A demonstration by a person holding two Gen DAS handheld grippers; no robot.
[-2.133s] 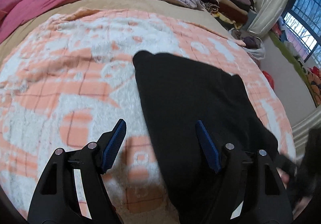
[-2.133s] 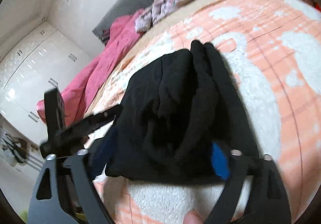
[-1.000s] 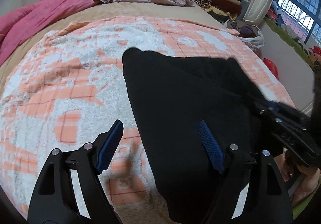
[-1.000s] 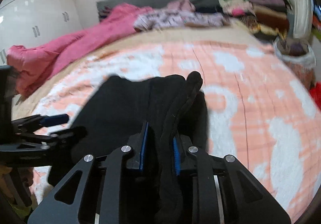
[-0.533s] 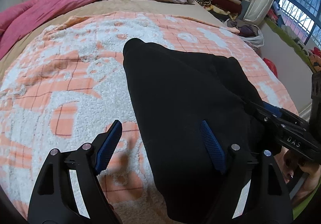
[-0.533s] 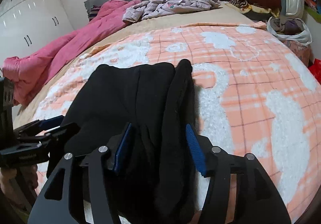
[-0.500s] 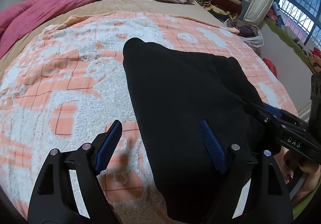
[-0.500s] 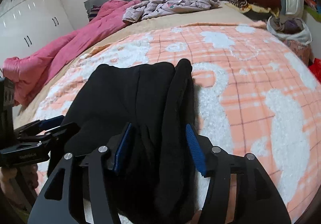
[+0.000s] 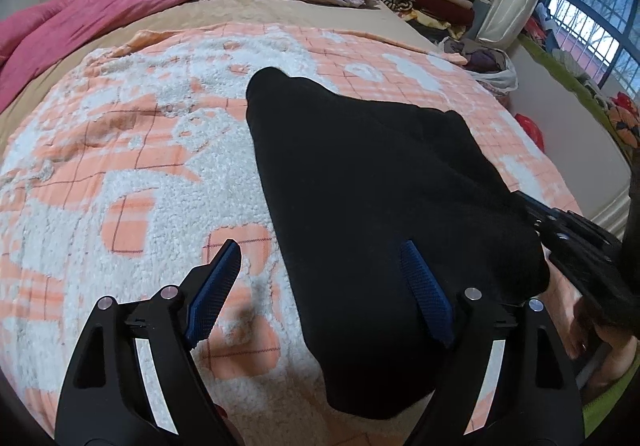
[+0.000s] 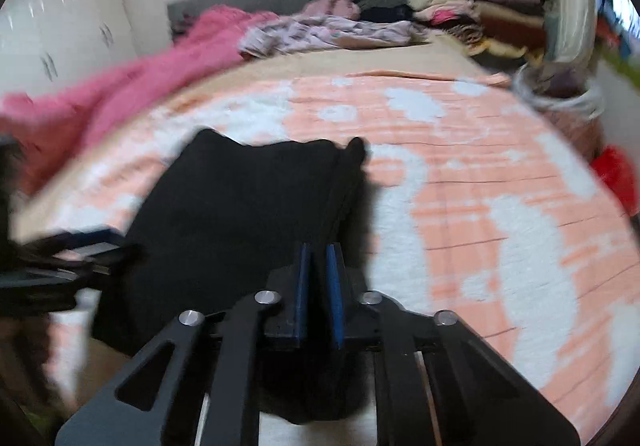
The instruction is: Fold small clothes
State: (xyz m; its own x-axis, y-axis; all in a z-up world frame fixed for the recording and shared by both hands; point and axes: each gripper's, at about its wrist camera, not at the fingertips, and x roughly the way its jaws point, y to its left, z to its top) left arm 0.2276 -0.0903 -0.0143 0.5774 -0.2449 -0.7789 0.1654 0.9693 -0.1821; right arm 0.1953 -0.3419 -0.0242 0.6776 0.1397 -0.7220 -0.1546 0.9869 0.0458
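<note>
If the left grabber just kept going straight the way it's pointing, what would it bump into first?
Probably the black garment. The left gripper is open and tilts down toward the bed; the near left edge of the cloth lies between its fingers, with the orange and white blanket beside it. Depth is hard to judge, so it might meet the blanket instead.

Black-framed left claw [image 9: 320, 274], blue ribbed pads [image 9: 426, 288], silver screws [image 9: 473, 293].

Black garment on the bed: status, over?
Left claw open, astride its near edge. Right claw shut, nothing visibly pinched. Black garment flat on blanket. Nothing in the way.
</note>
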